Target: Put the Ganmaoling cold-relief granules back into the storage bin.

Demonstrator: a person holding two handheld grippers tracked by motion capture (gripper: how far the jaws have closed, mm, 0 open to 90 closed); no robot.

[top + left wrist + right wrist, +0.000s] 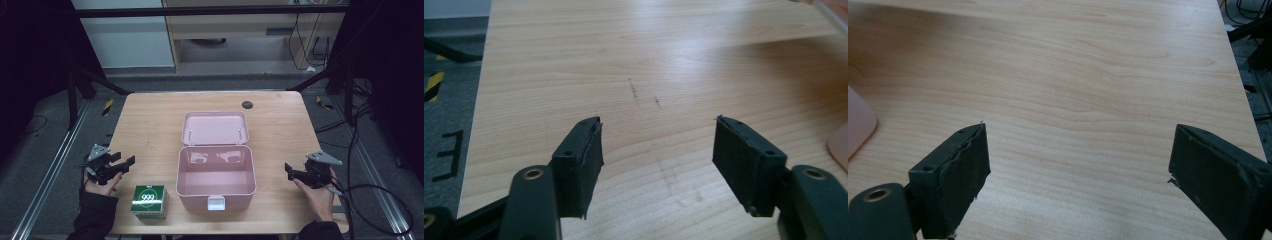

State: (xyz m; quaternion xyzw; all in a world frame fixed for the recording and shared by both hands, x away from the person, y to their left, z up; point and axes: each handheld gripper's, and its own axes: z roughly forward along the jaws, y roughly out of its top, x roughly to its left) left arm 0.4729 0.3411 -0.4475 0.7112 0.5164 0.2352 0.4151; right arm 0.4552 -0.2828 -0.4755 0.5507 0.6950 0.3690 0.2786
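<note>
One green box (pixel 149 201) beside left hand-held gripper (pixel 124 162)

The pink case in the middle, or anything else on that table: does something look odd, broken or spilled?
Nothing stands out. The pink case sits square with its lid open, apparently empty; the green box stands upright beside it. Only faint scuff marks show on the table.

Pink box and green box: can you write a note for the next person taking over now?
Left tool: open, holding nothing, above the table just left of the green box.
Right tool: open, holding nothing, right of the pink box.
Pink box: mid-table, lid up, looks empty inside.
Green box: on the table at its front left, untouched.
Left to do, likely: put the green box in, close the lid.
</note>
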